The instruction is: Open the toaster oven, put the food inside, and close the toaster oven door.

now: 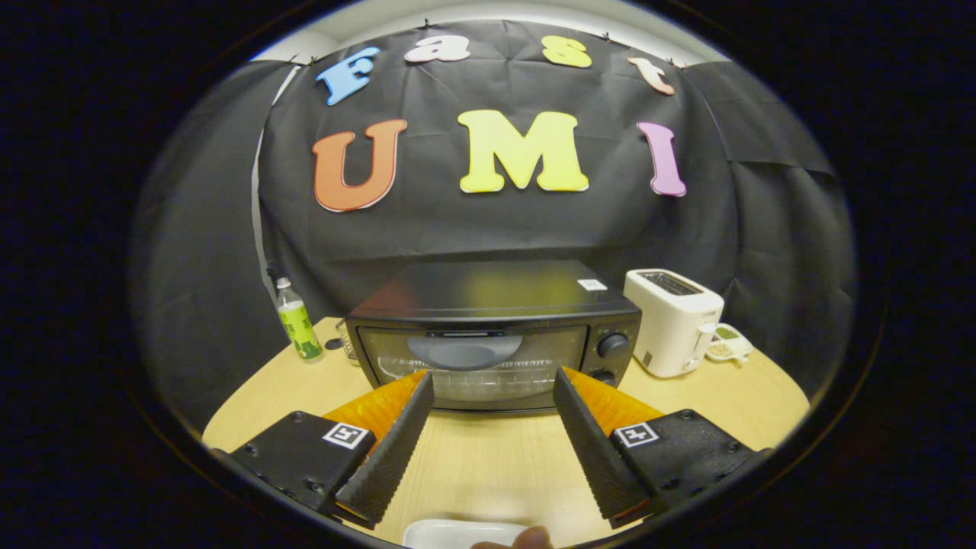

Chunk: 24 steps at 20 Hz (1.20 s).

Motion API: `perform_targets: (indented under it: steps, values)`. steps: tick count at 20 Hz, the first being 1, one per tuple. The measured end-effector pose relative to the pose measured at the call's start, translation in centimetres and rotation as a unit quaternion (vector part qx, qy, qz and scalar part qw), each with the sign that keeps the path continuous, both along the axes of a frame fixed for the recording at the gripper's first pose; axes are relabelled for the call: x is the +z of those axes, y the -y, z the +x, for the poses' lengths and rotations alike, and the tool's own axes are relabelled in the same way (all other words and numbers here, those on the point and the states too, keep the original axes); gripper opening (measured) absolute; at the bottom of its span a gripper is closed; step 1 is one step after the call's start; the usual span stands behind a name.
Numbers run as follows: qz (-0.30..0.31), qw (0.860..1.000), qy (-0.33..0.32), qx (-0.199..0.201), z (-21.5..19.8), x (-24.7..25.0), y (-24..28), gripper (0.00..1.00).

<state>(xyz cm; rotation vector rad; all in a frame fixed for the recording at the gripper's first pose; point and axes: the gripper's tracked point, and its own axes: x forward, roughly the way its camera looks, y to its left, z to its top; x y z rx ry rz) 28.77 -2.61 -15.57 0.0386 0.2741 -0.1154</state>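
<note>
We see the gripper (pixel 493 379) held above a light wooden table (pixel 488 457), its two fingers (pixel 396 442) spread wide apart with nothing between them but bare tabletop. Just beyond the fingertips stands the black toaster oven (pixel 492 332), squarely facing us; its glass door (pixel 473 366) is closed and upright, with the handle (pixel 465 349) at the top centre of the pane. Two round knobs (pixel 612 345) sit one above the other on the panel to the right of the door. To the right of the oven, standing apart from it, we note a white slot toaster (pixel 672 320), and just beside that a small white dish (pixel 728 345) whose contents are too small to identify. To the left of the oven stands an upright bottle with a green label (pixel 297 320). Nearest to us, below the base of the fingers, the rim of a white plate (pixel 465 532) is visible, with what appears to be a fingertip (pixel 530 538) at its edge; we cannot tell what lies on it.
</note>
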Motion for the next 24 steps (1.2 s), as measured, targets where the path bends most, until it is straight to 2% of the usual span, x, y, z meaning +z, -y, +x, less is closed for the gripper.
perform_targets:
  steps: [2, 5, 12, 16, 18, 24]
  values:
    - [-0.007, 1.0, 0.017, 0.005, -1.8, 3.4, 0.0, 1.0]
    - [-0.026, 0.999, 0.047, -0.009, -5.5, 8.8, 1.0, 1.0]
    - [-0.038, 0.994, 0.103, -0.006, -16.8, 17.7, 1.3, 1.0]
    - [-0.043, 0.991, 0.126, 0.003, -23.4, 19.7, 0.7, 1.0]
    - [-0.048, 0.989, 0.142, -0.005, -26.2, 19.9, 0.8, 1.0]
    - [-0.015, 0.988, 0.157, -0.009, -32.4, 17.7, -0.2, 1.0]
